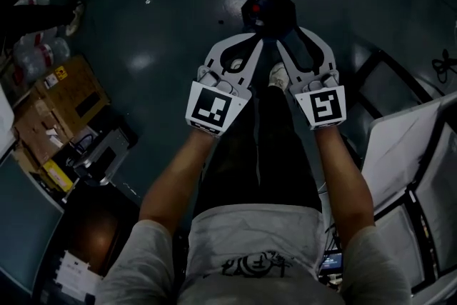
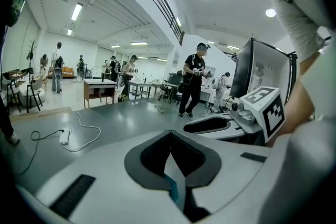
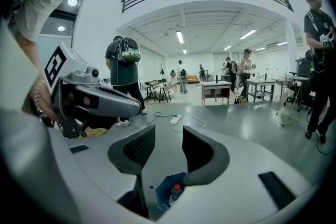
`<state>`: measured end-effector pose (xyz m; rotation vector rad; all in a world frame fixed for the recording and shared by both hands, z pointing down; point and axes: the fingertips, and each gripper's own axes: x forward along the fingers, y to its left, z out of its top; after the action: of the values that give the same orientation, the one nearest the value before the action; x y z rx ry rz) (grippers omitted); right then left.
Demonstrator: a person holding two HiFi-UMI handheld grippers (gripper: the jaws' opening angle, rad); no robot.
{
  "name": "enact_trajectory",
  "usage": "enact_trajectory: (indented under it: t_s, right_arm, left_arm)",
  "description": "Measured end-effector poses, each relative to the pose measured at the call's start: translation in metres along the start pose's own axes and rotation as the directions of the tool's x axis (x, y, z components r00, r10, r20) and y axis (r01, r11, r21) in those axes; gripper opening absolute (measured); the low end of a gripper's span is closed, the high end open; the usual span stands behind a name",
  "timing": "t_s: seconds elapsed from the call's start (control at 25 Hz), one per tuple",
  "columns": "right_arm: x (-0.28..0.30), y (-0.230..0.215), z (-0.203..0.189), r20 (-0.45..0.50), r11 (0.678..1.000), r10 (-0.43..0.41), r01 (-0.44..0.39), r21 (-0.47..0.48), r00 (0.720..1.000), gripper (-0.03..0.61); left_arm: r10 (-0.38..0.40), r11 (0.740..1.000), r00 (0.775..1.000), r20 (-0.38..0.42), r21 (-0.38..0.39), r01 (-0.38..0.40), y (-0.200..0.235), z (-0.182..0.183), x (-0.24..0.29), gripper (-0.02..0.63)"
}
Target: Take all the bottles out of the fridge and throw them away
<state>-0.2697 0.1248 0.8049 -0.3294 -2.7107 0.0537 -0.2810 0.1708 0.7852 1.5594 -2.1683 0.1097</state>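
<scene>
Left forearm (image 1: 175, 175), right forearm (image 1: 343, 168): stretched forward side by side, tongs tilted slightly down.
Left tongs (image 2: 170, 134): closed tip to tip, empty.
Right tongs (image 3: 168, 132): jaws apart, nothing between; apparently held in drop position above the bin.
Blue bin (image 3: 159, 190): directly below right tongs.
Bottle (image 3: 173, 192): red-capped, lying inside bin.

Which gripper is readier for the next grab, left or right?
Right, I'd say. The right gripper has its fingers apart and empty, ready to grasp. The left gripper has its fingers touching at the tips, so it must open first. Otherwise they sit side by side.
</scene>
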Motion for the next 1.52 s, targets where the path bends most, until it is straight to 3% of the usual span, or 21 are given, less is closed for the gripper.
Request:
enact_trajectory:
  t_s: [0.44, 1.52]
  right_arm:
    - [-0.045, 0.012, 0.125, 0.107, 0.998, 0.054, -0.056, 0.016, 0.993, 0.043]
    - [-0.176, 0.039, 0.347, 0.189, 0.996, 0.090, -0.083, -0.046, 0.978, 0.026]
  left_arm:
    - [0.009, 1.000, 0.987, 0.159, -0.019, -0.006, -0.019, 0.113, -0.048, 0.014]
    - [-0.078, 0.994, 0.955, 0.288, 0.100, 0.051, -0.106, 0.327, -0.151, 0.011]
